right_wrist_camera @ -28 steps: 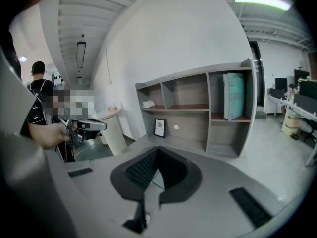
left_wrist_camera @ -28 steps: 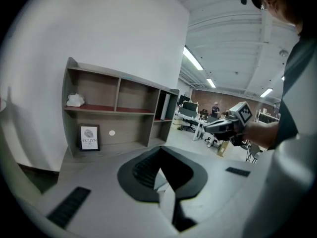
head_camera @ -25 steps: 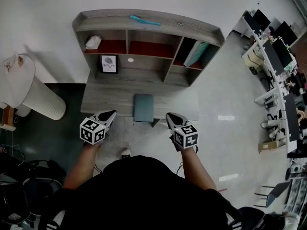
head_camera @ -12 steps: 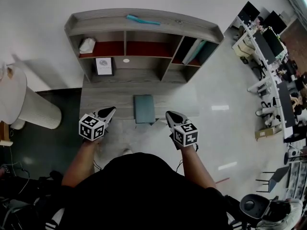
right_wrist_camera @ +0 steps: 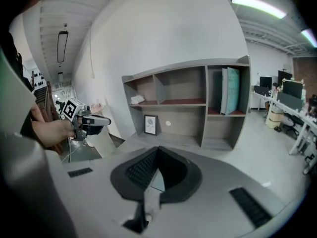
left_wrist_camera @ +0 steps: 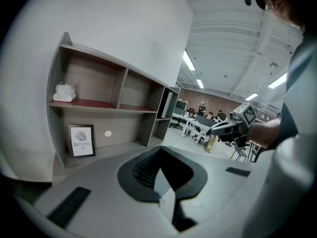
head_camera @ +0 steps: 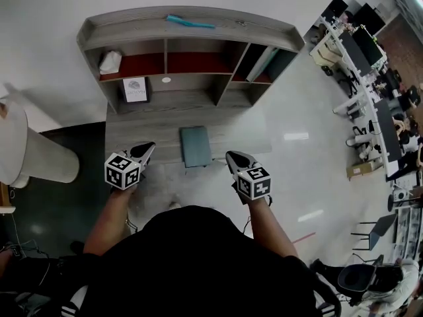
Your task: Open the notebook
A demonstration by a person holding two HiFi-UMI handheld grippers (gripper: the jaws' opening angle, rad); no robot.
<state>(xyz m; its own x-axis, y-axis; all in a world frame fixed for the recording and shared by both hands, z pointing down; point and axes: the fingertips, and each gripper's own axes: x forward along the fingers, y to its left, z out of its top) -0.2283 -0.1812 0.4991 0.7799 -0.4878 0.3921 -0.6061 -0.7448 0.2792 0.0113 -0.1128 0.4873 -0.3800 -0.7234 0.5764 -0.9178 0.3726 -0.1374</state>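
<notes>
The notebook (head_camera: pixel 195 146), grey-teal and closed, lies flat on the table (head_camera: pixel 132 134) at about the middle of its front edge. Its near end reaches that edge and seems to jut slightly over it. Nothing touches it.

The left gripper (head_camera: pixel 149 146) shows over the front edge of the table to the notebook's left. The right gripper (head_camera: pixel 230 155) shows at the front edge to its right. Each is held in a hand and points toward the back of the table, and each stands apart from the notebook. How high they are above the table top cannot be told. In the left gripper view the jaws are clenched together with nothing between them. The right gripper view shows its jaws the same, pressed together and grasping nothing.

Along the table's back edge stands a grey shelf unit (head_camera: pixel 192 15) with open compartments. A small framed picture (head_camera: pixel 135 90) leans upright at the back left corner of the table, under the unit's left compartment. A white crumpled thing (head_camera: pixel 110 61) sits in the upper left compartment. Upright books (head_camera: pixel 268 63), one teal, stand in the tall right compartment. A thin teal object (head_camera: pixel 190 22) lies on top of the unit.

On the floor just beside the table's left edge stands a white cylinder (head_camera: pixel 46 160). Well off to the right are rows of office desks (head_camera: pixel 370 78).
</notes>
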